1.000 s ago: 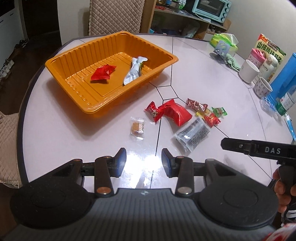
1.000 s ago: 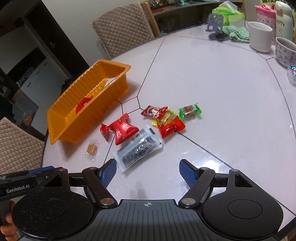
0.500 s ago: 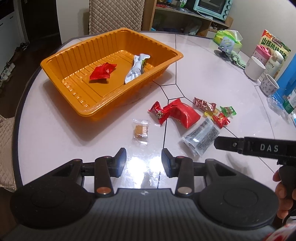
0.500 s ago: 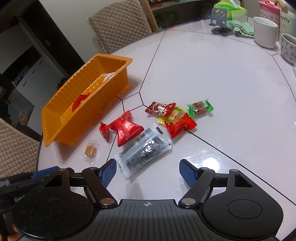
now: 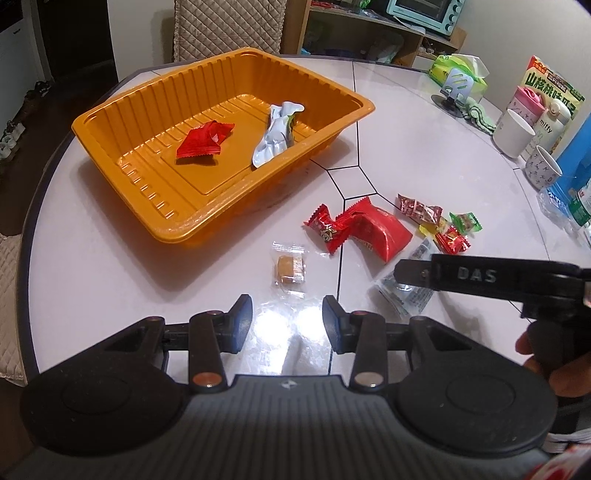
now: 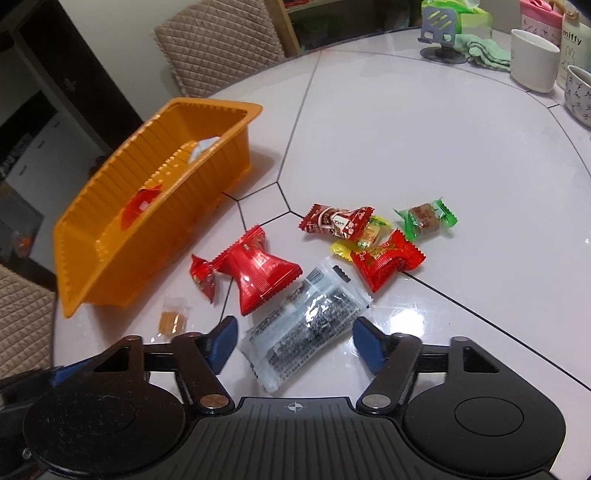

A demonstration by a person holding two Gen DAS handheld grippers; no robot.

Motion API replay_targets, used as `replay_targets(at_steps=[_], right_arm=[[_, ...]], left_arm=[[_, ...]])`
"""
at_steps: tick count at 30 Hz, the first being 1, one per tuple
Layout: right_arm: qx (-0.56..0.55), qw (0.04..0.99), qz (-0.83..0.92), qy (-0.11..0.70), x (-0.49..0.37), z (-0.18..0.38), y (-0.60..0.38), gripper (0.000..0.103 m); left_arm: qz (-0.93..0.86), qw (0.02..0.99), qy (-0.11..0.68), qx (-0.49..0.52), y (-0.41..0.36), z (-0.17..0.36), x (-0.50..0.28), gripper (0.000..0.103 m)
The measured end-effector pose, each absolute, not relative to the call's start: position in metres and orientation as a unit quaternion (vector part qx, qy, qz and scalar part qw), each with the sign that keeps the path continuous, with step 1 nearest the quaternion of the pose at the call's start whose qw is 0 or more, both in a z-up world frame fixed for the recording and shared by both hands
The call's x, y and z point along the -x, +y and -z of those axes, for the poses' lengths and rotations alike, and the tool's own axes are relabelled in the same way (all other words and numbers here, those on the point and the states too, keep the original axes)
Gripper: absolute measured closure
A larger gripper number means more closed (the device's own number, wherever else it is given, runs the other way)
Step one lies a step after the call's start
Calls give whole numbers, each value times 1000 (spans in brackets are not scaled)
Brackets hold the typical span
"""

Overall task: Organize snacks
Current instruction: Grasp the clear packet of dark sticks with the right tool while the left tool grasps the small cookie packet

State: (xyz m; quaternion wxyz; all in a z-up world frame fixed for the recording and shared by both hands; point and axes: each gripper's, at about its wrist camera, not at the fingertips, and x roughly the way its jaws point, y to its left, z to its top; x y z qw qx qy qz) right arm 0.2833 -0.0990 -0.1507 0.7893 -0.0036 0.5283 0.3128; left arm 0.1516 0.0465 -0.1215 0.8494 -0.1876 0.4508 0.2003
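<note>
White tabletop (image 5: 424, 155) with dark seams fills both of my views, ringed by quilted chairs (image 6: 221, 44) and a shelf holding a small oven (image 5: 424, 14). On my left-hand view the orange tray (image 5: 122, 110) sits towards the far left of the table, and inside it I see a flat red packet (image 5: 205, 140) and a crumpled white wrapper (image 5: 277, 133) lying apart from each other on its floor.

My left gripper (image 5: 287, 323) hangs over bare table with its jaws partly apart and nothing between them; a clear-wrapped brown sweet (image 5: 290, 267) lies just beyond the fingertips, untouched.

My right gripper (image 6: 293, 341) is over the loose pile, its jaws closing, with the near end of the clear packet of dark pieces (image 6: 306, 321) lying between the blue pads (image 6: 369, 345). I see a gap on either side, so the pads are not pressing on it. Just past it sit a large red pouch (image 6: 258, 269) and a small red sweet (image 6: 203, 275) touching its left side. Further right lie a red-brown sweet (image 6: 336, 221), a yellow sweet (image 6: 369, 236) partly under a red ridged packet (image 6: 386, 260), and a green-wrapped sweet (image 6: 426, 219) slightly apart.

Mugs (image 6: 533, 61) and a tissue box (image 5: 458, 70) stand at the far right edge.
</note>
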Motion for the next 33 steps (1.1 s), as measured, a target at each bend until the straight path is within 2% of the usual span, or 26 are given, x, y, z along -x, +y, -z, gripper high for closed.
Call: replay_targets(at_steps=[7, 9, 15, 20, 26, 33], right_arm=[[52, 800, -294, 520, -281, 157, -83, 42], [80, 803, -297, 511, -278, 158, -81, 48], [99, 795, -333, 496, -275, 159, -90, 58], [103, 789, -353, 493, -273, 159, -102, 62], [55, 786, -367, 494, -275, 153, -127, 63], [-61, 778, -373, 501, -291, 140, -159, 63]], left_arm=[[-188, 849, 456, 190, 52, 126, -158, 66], [-184, 849, 458, 190, 53, 128, -160, 66], [-174, 849, 461, 190, 55, 132, -166, 66], [-168, 850, 464, 185, 56, 135, -172, 65], [-163, 852, 465, 177, 55, 137, -180, 66], [-166, 852, 468, 166, 55, 143, -191, 69]])
